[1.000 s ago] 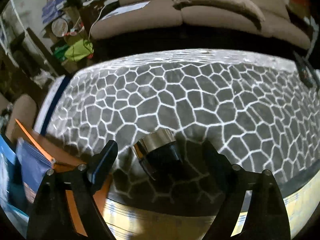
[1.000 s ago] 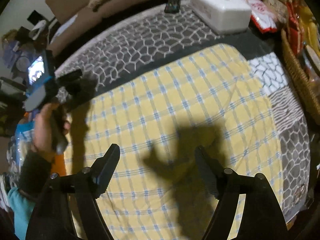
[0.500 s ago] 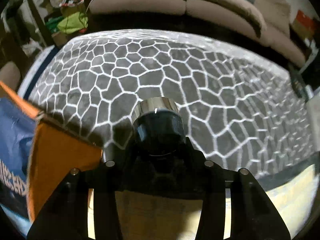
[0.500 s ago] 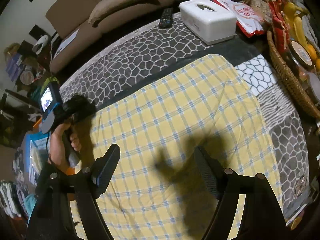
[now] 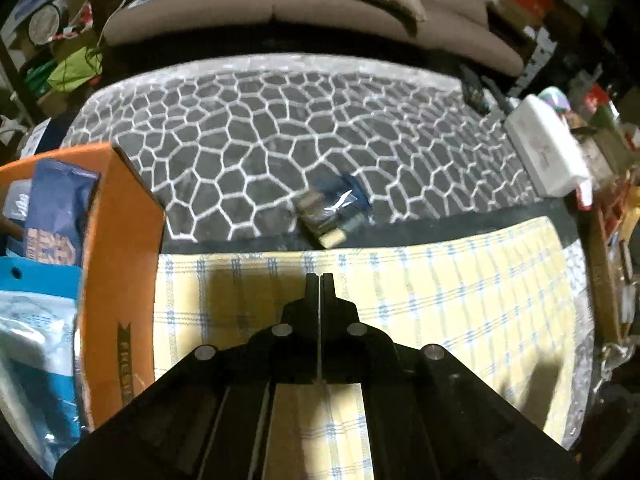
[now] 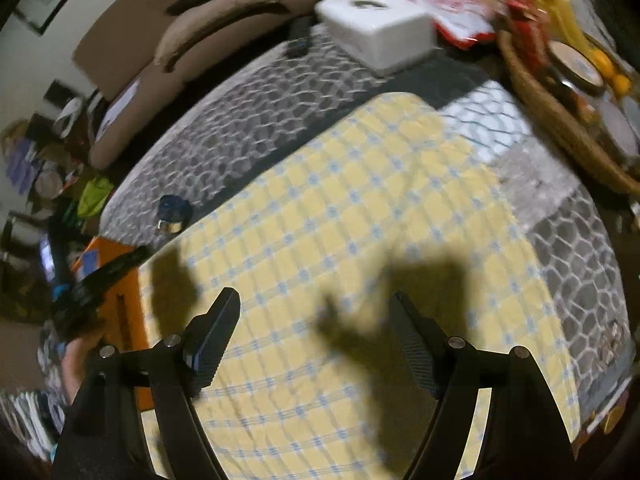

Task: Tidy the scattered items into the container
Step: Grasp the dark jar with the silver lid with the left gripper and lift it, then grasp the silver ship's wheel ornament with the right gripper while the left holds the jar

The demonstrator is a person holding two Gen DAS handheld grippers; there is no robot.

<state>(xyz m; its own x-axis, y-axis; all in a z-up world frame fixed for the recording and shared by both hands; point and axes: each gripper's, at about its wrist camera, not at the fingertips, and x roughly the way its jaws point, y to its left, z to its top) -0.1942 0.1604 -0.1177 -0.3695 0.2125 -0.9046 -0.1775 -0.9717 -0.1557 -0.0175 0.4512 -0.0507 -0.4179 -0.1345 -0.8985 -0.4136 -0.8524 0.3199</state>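
A small dark blue bottle with a shiny metal cap [image 5: 330,212] lies on its side on the grey cobble-pattern cloth, just past the yellow checked cloth [image 5: 440,300]. It also shows in the right wrist view [image 6: 173,213]. My left gripper [image 5: 320,280] is shut and empty, pulled back over the yellow cloth, short of the bottle. An orange box [image 5: 120,264] with blue packets inside stands at the left, also in the right wrist view [image 6: 120,304]. My right gripper [image 6: 314,320] is open and empty above the yellow cloth.
A white tissue box [image 6: 376,36] stands at the far right of the table, with a remote [image 6: 300,36] beside it. A wicker basket [image 6: 560,120] of food is at the right edge. A brown sofa [image 5: 320,4] lies beyond the table.
My left gripper closed on the bottle, then lost it and drew back shut; the bottle now lies on the cloth. The right gripper shifted a little, still open.
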